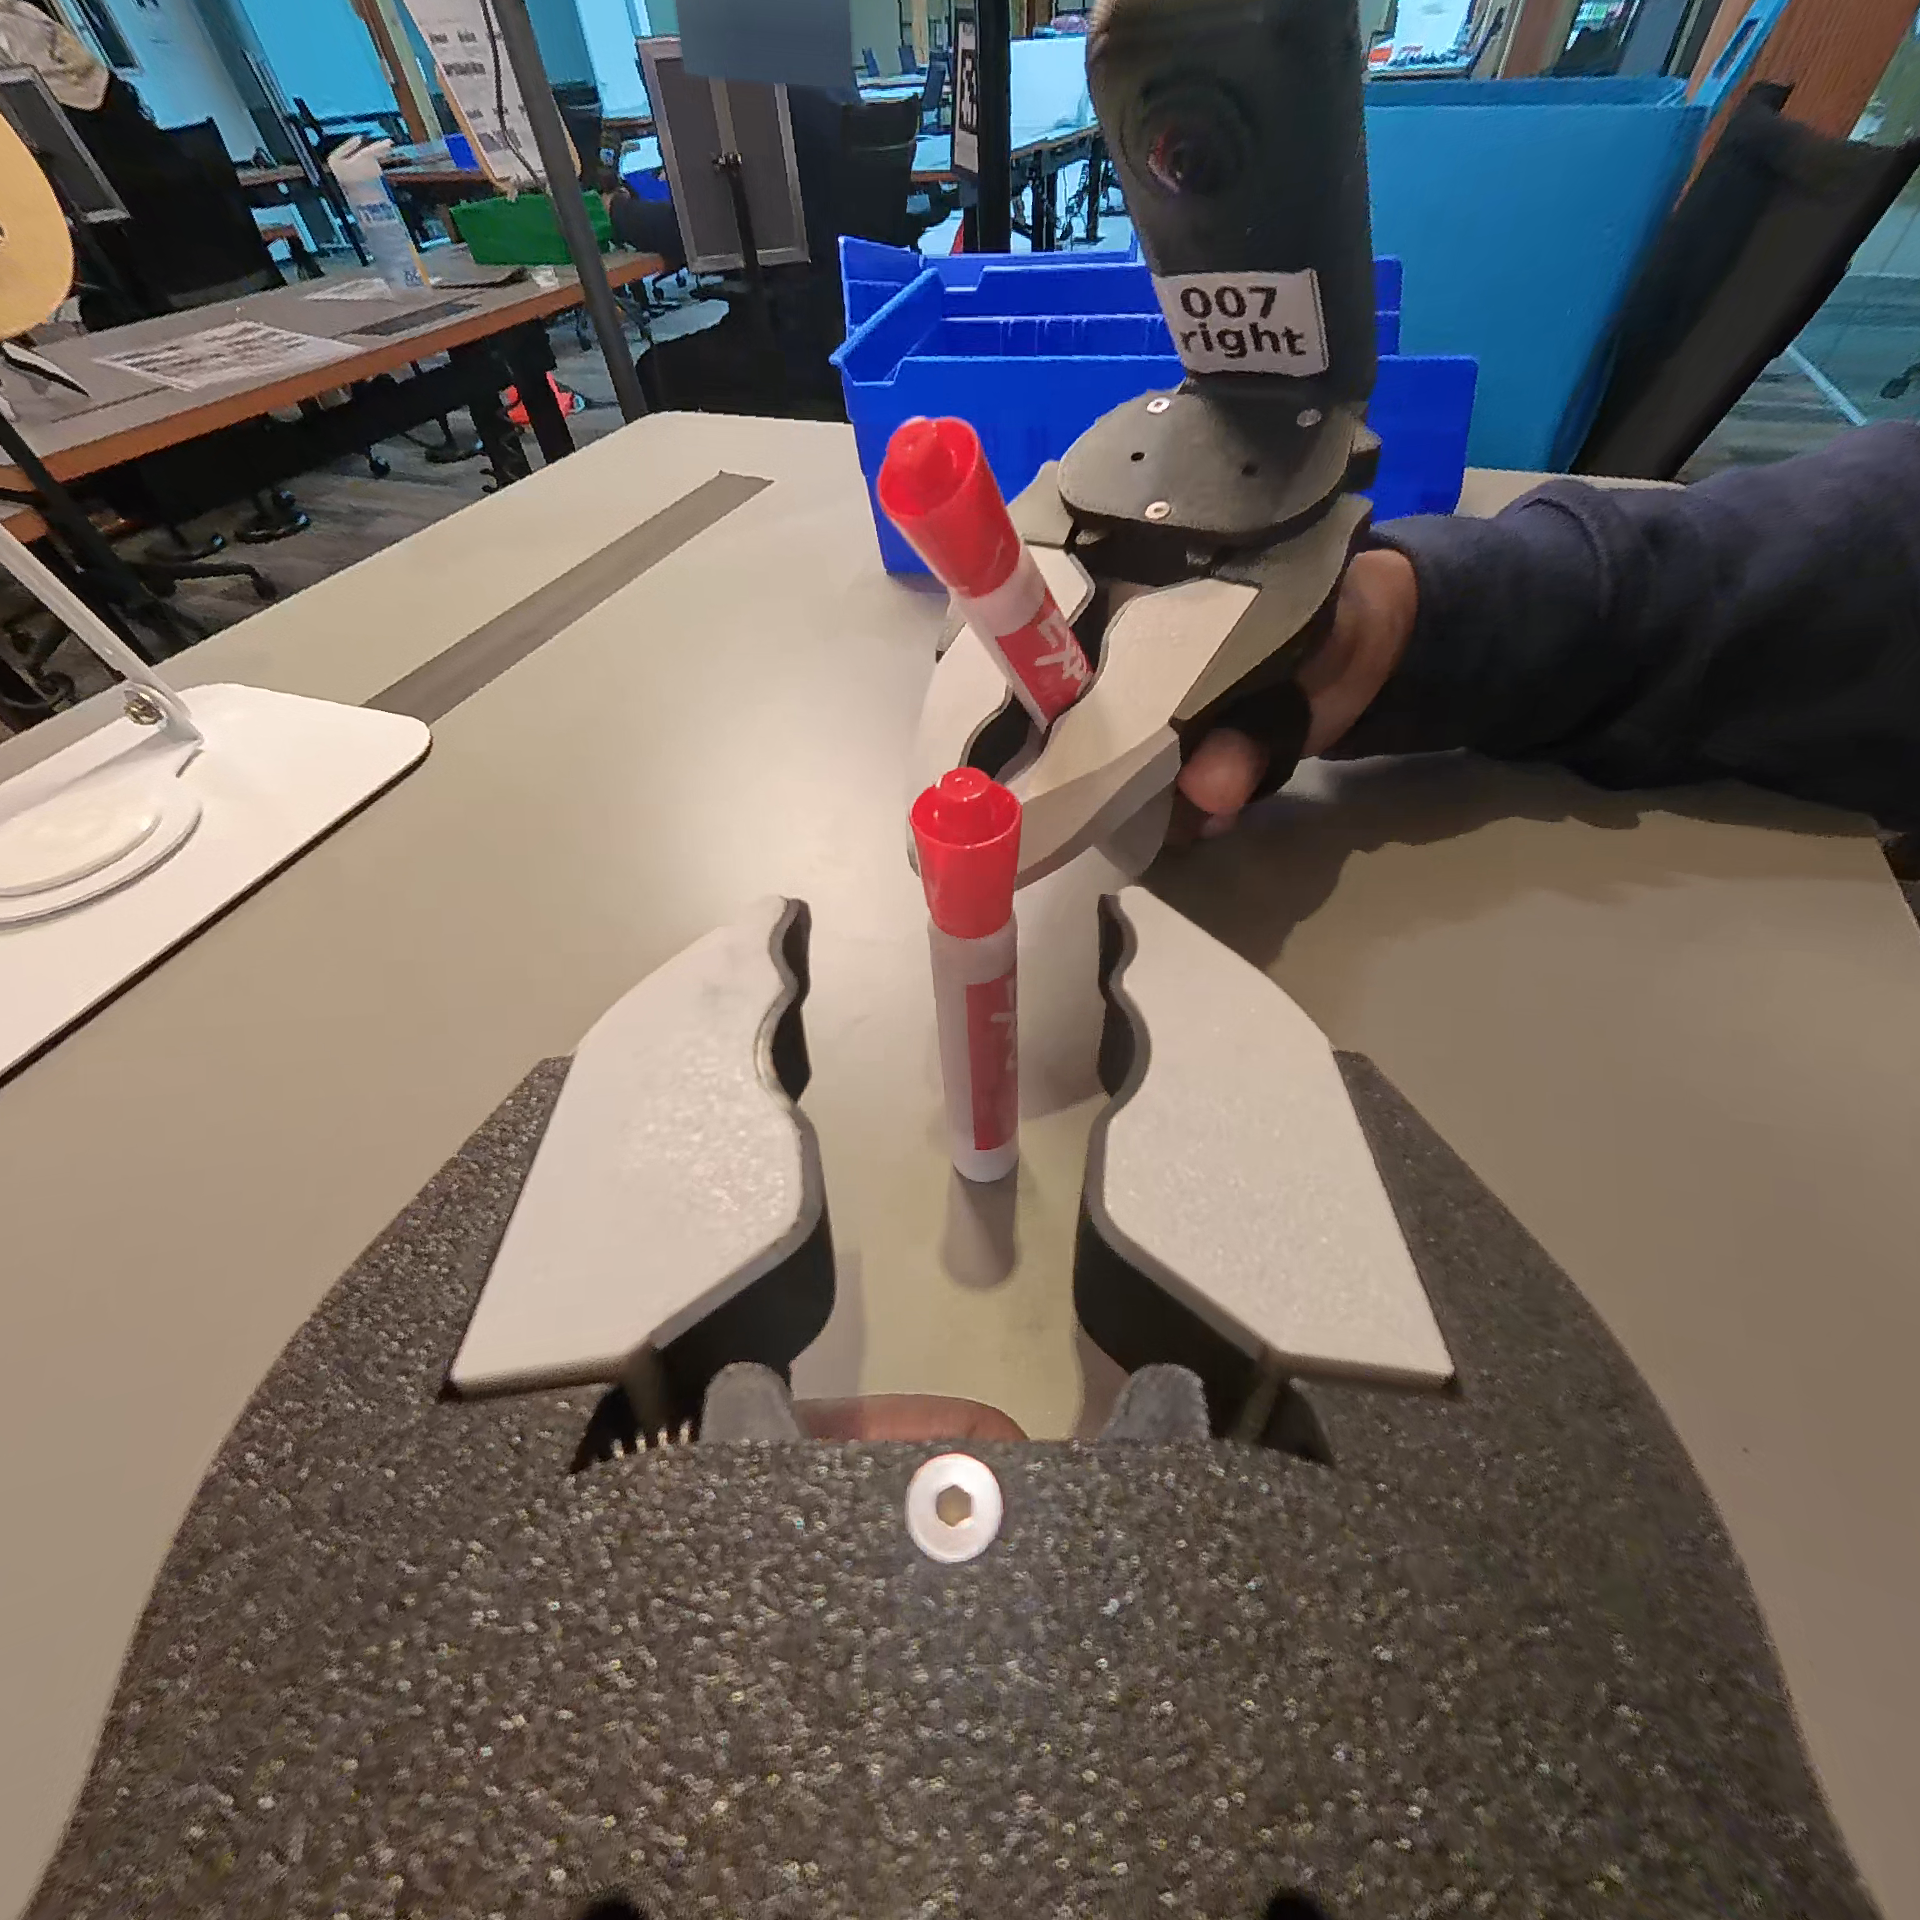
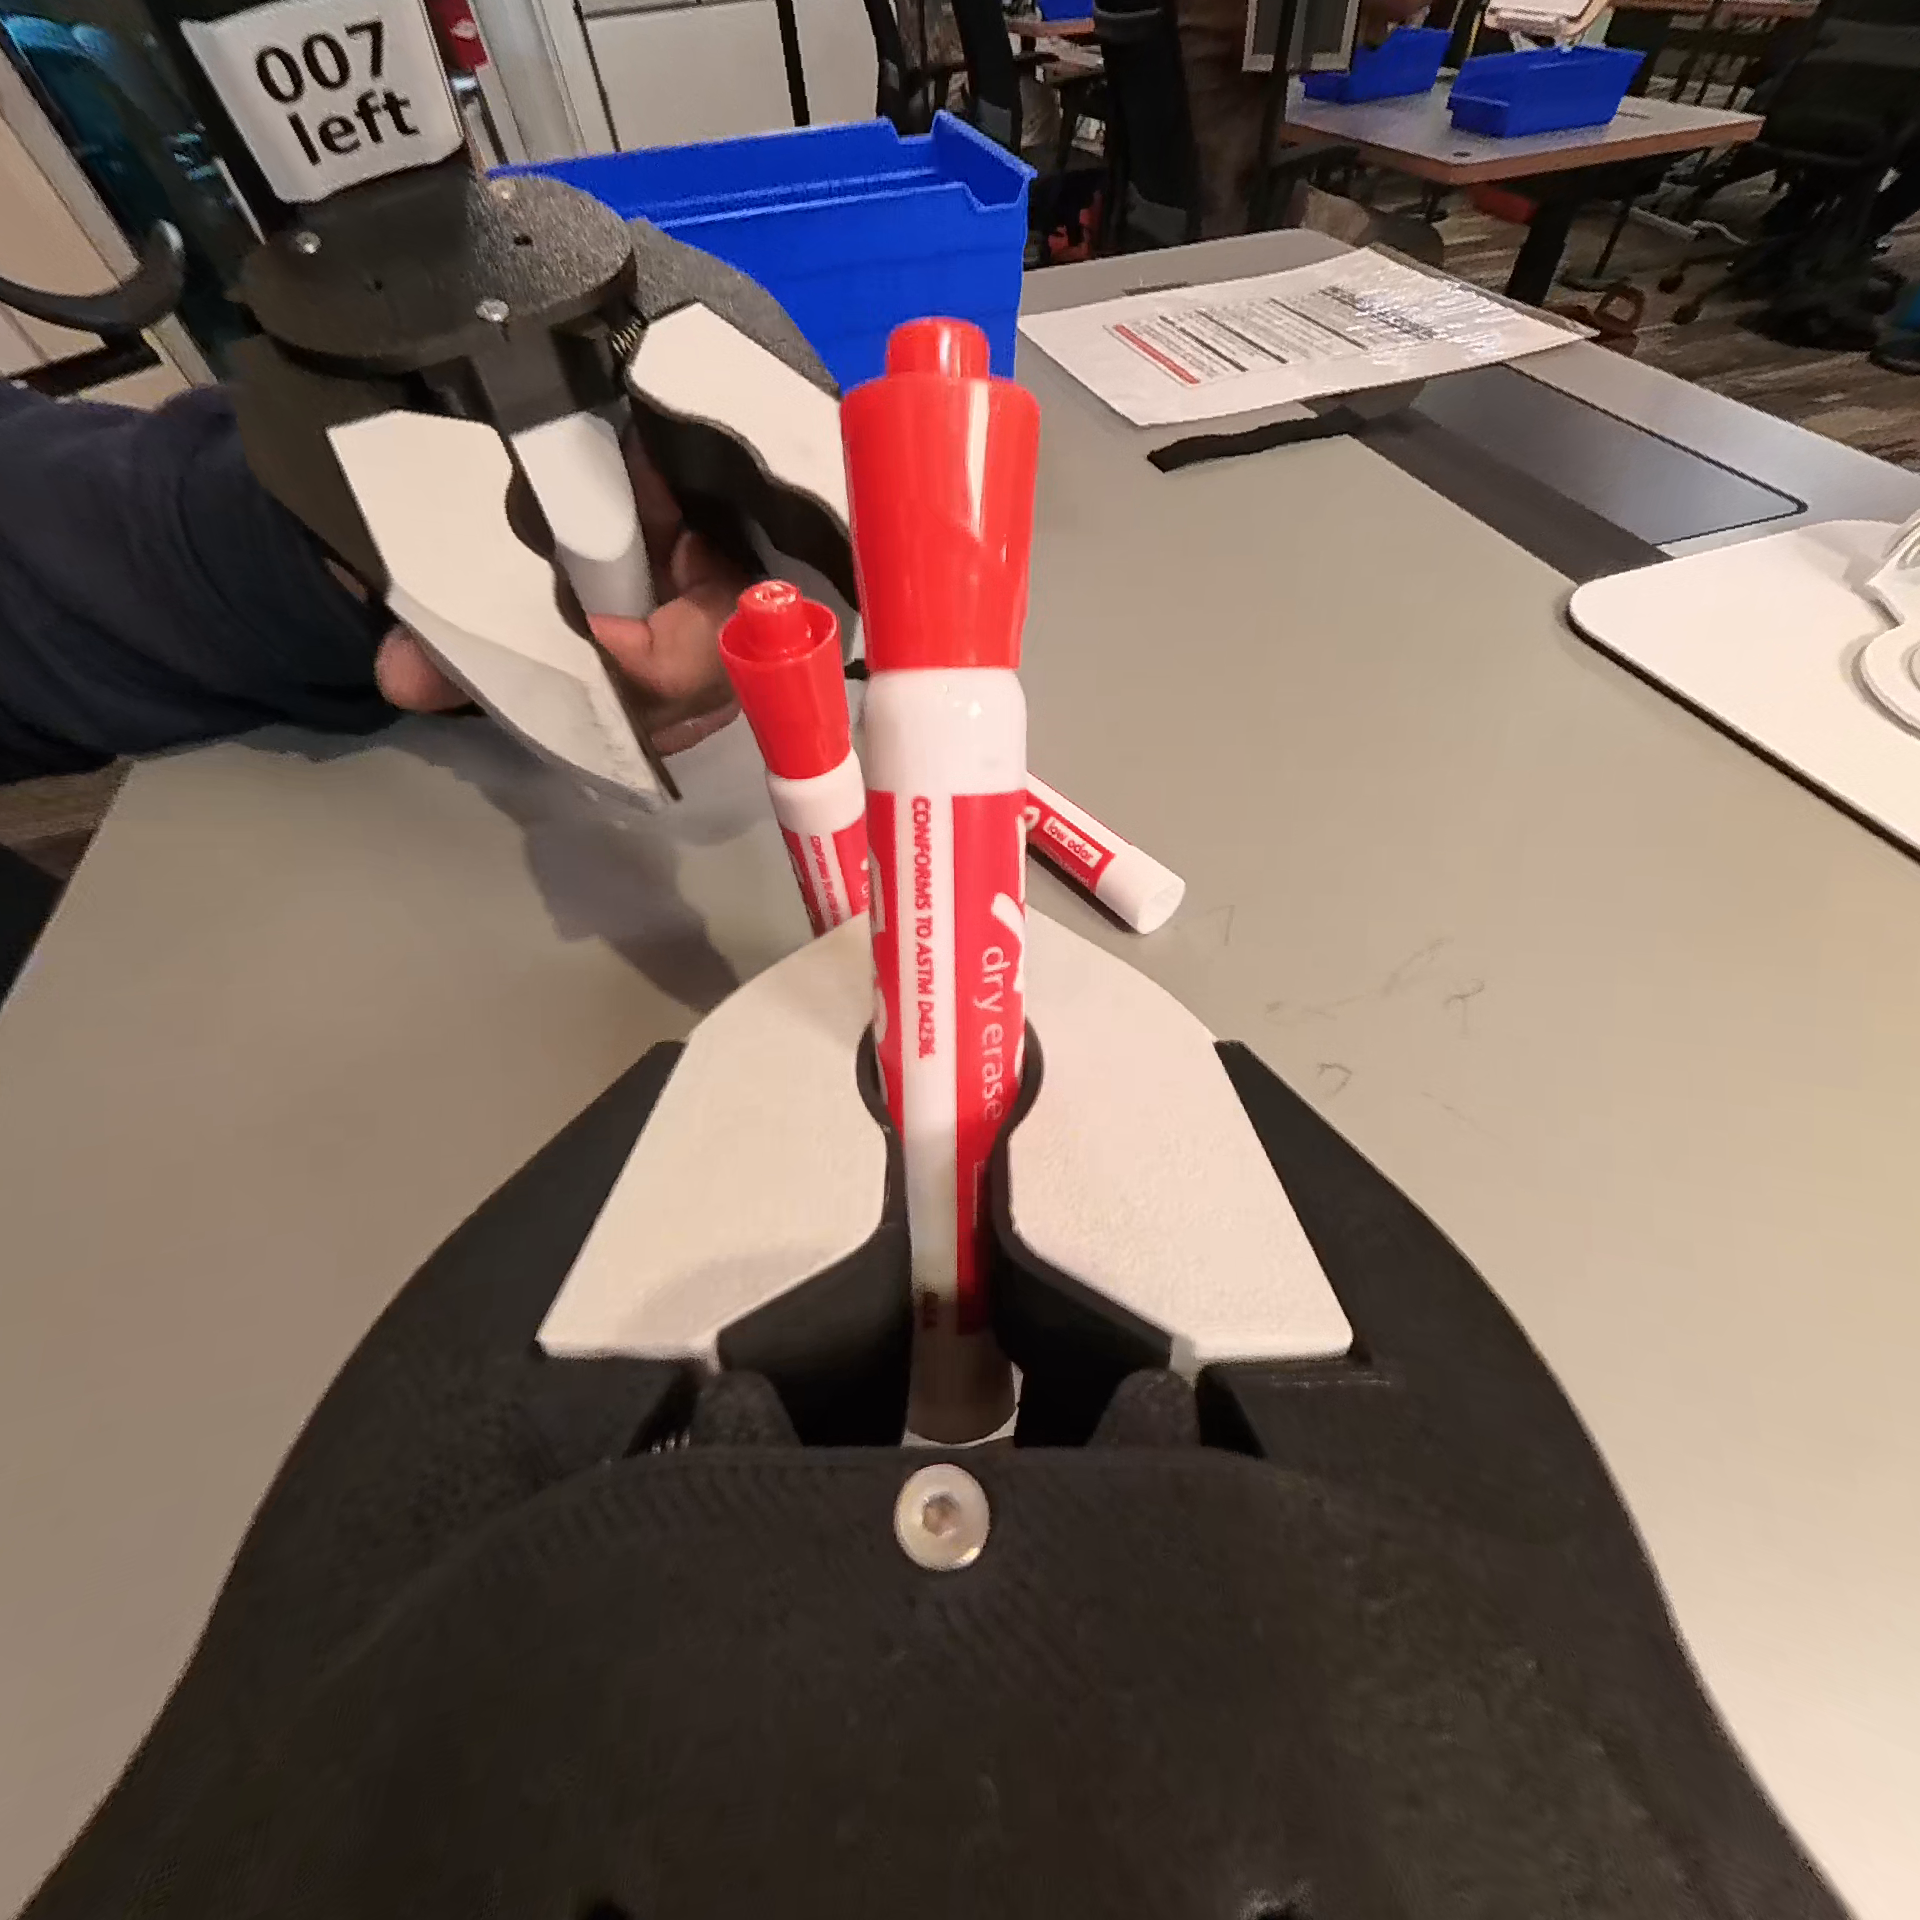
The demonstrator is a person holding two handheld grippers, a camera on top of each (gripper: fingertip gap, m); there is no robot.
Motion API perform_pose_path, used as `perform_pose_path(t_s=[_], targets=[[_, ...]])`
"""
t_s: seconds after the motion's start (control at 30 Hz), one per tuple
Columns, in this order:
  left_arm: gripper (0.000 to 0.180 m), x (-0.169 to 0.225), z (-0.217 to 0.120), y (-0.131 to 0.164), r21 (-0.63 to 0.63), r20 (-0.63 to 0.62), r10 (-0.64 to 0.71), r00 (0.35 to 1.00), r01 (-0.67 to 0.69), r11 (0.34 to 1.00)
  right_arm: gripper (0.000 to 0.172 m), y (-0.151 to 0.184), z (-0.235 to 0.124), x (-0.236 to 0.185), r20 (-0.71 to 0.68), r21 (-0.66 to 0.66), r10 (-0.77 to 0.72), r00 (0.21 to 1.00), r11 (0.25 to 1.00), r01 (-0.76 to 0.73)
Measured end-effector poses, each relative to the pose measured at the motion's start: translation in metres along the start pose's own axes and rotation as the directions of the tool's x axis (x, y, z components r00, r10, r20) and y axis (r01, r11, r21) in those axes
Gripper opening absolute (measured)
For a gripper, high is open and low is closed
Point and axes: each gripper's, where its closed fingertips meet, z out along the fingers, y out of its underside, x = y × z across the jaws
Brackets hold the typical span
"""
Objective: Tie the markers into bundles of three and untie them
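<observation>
Right wrist view: held marker (image 2: pixel 940 748) hides lying marker's (image 2: pixel 1101 868) cap.

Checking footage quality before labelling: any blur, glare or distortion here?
Left wrist view: wide-angle bending at edges, table glare around the standing marker, background soft. Right wrist view: held marker sharp with cap highlights, left gripper slightly blurred.

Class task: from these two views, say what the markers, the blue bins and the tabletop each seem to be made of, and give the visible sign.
Markers: apparently glossy plastic, red cap and white barrel; bright highlights run down both.
Blue bins: likely rigid moulded plastic, uniform colour, crisp ribs and lips.
Tabletop: smooth grey surface, perhaps laminate; a soft sheen, and faint scribbles show in the right wrist view.
</observation>
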Motion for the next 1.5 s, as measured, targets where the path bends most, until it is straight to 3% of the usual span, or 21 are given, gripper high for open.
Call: perform_pose_path(t_s=[0.17,0.4,0.63,0.87,1.03,1.23,1.37,1.5], targets=[[0.052,0.001,0.008,0.011,-0.043,0.021,0.023,1.0,-0.022,0.999,0.01,0.001,0.003,-0.005,0.025,-0.001,0.026,0.999,1.0,-0.026],[0.043,0.003,0.019,0.018,-0.053,0.064,0.023,0.998,-0.02,0.998,0.011,0.011,0.007,-0.014,0.018,-0.074,-0.063,0.998,0.995,0.064],[0.04,0.0,0.014,0.01,-0.017,0.073,0.011,0.997,-0.01,1.0,0.011,0.011,0.009,-0.018,0.03,-0.076,-0.061,0.998,0.995,0.063],[0.042,0.002,-0.003,-0.024,0.154,0.046,0.016,0.999,-0.023,0.988,0.01,0.004,0.004,-0.017,0.012,-0.055,-0.073,0.997,0.996,0.073],[0.051,0.009,-0.024,-0.057,0.347,0.004,-0.001,1.0,0.0,0.938,0.01,-0.016,-0.01,-0.013,-0.039,0.004,-0.113,0.993,0.994,0.114],[0.051,0.04,-0.039,-0.082,0.459,-0.078,0.08,0.994,-0.035,0.888,0.011,-0.032,-0.008,-0.041,-0.083,-0.039,-0.328,0.941,0.944,0.326],[0.043,0.065,-0.037,-0.084,0.46,-0.083,0.193,0.978,-0.134,0.878,0.01,-0.036,-0.005,-0.065,-0.051,-0.048,-0.39,0.919,0.92,0.388],[0.021,0.081,-0.035,-0.082,0.47,-0.071,0.282,0.957,-0.217,0.855,0.01,-0.029,0.002,-0.081,-0.01,-0.071,-0.422,0.906,0.905,0.42]])
